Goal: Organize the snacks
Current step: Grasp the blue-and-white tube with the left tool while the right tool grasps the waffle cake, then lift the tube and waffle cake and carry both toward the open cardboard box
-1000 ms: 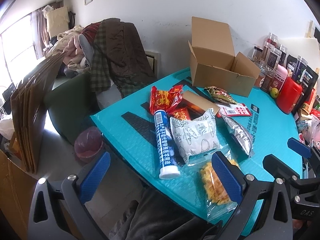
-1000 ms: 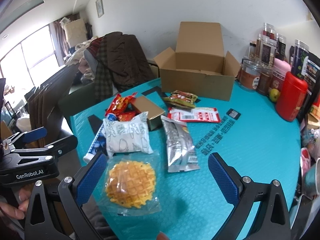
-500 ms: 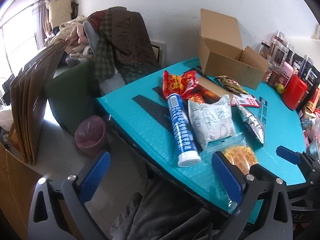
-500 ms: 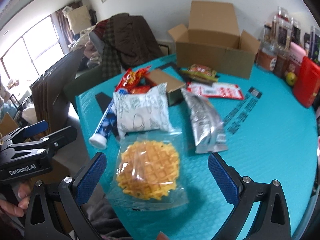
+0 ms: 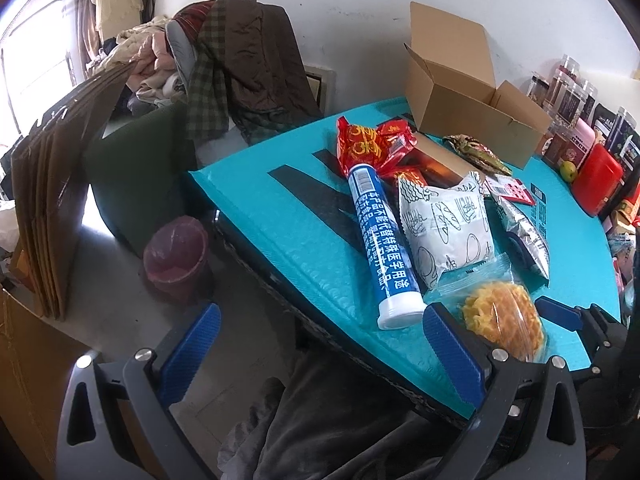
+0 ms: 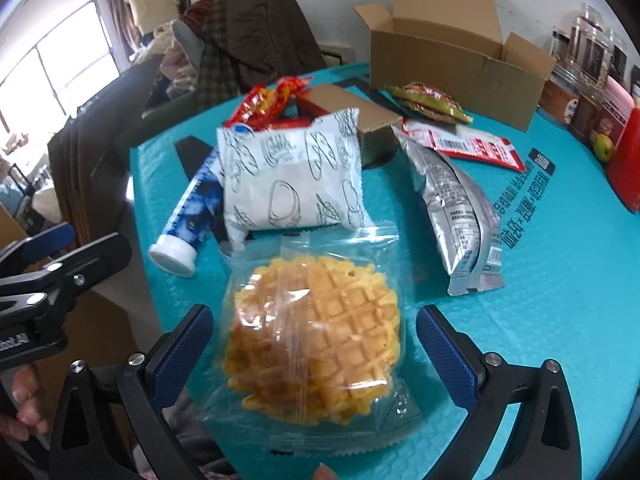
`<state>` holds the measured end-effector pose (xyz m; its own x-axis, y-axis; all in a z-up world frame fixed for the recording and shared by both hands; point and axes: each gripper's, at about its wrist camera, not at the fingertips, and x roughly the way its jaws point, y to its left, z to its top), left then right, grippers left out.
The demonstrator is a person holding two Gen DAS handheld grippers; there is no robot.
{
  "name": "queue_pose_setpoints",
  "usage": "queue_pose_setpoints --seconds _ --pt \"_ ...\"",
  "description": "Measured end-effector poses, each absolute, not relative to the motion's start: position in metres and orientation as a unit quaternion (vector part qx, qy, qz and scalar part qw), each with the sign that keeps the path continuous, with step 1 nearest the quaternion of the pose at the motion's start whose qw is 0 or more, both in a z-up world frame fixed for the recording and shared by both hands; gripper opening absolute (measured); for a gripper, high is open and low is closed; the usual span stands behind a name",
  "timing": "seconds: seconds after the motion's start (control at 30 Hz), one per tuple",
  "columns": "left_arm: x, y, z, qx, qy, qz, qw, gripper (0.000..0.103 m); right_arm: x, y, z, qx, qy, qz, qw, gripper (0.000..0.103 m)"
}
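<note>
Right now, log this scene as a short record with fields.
surface: teal table
nearest snack: wrapped waffle, lying between the open fingers of the right gripper
left gripper: open, off the table edge, holding nothing
beside waffle: white bread packet, silver packet, blue tube
container: open cardboard box at the far side

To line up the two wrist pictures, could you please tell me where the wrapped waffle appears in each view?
Left wrist view: the wrapped waffle sits at the lower right, by the table's near edge, just past the left gripper's right finger.
Right wrist view: it fills the lower centre, between the right gripper's open fingers.
Shared landmark: the blue tube with a white cap, lying left of the waffle.
</note>
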<state>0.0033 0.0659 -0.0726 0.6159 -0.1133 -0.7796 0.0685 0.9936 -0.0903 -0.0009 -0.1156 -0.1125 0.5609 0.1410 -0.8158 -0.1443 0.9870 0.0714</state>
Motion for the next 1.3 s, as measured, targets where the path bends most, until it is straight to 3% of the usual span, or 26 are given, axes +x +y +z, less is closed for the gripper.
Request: queue_pose_setpoints --seconds 0.17,0.27,0.4,0.6,0.73,0.8,0.93,1.3 --pt "0.009 0.061 -0.077 -0.024 0.441 -0.057 0.896 0.103 0.005 -0.119 -0.122 0.005 0.477 0.076 0.876 0.103" --pt "0.013 0.057 -0.078 -0.022 0.442 -0.060 0.895 0.103 0.003 -0.118 -0.121 -0.006 0.469 0.081 0.880 0.087" --pt "0.018 0.052 -0.079 -0.020 0.441 -0.063 0.895 0.102 0.000 -0.122 -0.118 -0.010 0.461 0.088 0.883 0.078" --pt "0.029 0.036 -0.084 -0.007 0.447 -0.076 0.891 0.082 -0.010 -0.137 -0.109 0.011 0.455 0.110 0.884 0.077" --pt "0.042 0.028 -0.094 0.001 0.466 -0.075 0.882 0.061 -0.015 -0.145 -0.102 0.020 0.449 0.114 0.886 0.077" --pt "0.046 0.025 -0.097 0.006 0.468 -0.072 0.881 0.056 -0.018 -0.150 -0.100 0.027 0.446 0.117 0.887 0.077" --pt "0.048 0.021 -0.099 0.012 0.465 -0.083 0.882 0.032 -0.022 -0.152 -0.098 0.029 0.442 0.120 0.889 0.077" --pt "0.026 0.022 -0.093 0.015 0.475 -0.102 0.874 0.028 -0.025 -0.160 -0.096 0.030 0.439 0.114 0.891 0.077"
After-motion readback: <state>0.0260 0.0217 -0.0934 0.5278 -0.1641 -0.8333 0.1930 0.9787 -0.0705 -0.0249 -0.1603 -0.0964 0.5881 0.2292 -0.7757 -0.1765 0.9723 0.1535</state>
